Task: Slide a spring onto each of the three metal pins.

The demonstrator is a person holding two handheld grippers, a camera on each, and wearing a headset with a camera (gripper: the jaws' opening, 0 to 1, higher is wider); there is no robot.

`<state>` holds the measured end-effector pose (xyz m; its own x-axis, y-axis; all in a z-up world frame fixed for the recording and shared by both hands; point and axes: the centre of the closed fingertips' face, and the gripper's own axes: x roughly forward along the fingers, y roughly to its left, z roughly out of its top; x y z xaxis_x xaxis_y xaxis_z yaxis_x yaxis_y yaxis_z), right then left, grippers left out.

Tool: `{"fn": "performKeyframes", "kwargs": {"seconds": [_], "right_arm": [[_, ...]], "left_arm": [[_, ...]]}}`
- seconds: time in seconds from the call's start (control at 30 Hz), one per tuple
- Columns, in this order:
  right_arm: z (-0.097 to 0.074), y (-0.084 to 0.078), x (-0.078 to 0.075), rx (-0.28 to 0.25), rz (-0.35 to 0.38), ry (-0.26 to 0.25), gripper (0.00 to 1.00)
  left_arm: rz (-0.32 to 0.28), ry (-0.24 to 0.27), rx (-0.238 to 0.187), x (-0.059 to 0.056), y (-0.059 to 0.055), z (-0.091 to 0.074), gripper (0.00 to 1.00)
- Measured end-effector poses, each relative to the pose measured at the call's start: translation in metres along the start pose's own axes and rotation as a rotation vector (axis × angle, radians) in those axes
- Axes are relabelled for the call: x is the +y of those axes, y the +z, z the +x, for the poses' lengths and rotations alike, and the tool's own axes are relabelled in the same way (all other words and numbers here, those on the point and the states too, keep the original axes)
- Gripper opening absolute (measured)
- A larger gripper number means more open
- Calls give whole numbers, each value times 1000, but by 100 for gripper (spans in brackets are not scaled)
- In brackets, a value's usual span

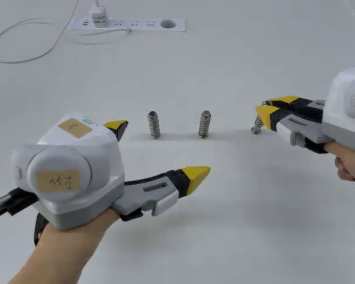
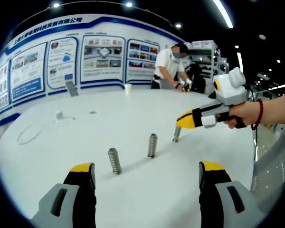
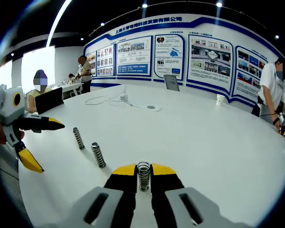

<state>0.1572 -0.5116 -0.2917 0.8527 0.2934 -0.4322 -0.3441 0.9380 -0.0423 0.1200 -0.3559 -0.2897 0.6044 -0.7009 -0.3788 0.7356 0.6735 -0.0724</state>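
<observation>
1. While the left gripper (image 1: 157, 151) hovers on the near side of the table (image 1: 183, 236) with its jaws spread wide and nothing between them, the right gripper (image 1: 271, 106) is clamped on the right spring (image 1: 258, 125).
2. Three springs stand in a row across the table. The left spring (image 1: 154, 125) and middle spring (image 1: 205, 124) have their long axes upright and stand apart from both grippers.
3. In the right gripper view the right spring (image 3: 143, 175) rises upright between the two yellow tips of the right gripper (image 3: 143, 170), which press it from both sides.
4. In the head view only the foot of the right spring shows, because the jaws cover its top. Whether it leans cannot be told.
5. Any pins inside the coils are hard to make out.
6. In the left gripper view the left gripper (image 2: 146, 167) points toward the row of springs.
7. At the far edge lies a power strip (image 1: 127, 24) with a looping cable (image 1: 23, 41).
</observation>
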Motion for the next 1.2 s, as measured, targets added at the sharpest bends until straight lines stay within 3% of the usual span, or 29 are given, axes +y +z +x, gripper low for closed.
{"fn": "performKeyframes", "kwargs": {"seconds": [0.8,1.2], "right_arm": [[0,-15,4,34,54,1,12],[-1,-15,5,32,78,-3,12]], "left_arm": [[7,-1,0,0,0,-1,91],[12,5,7,1,0,-2,91]]}}
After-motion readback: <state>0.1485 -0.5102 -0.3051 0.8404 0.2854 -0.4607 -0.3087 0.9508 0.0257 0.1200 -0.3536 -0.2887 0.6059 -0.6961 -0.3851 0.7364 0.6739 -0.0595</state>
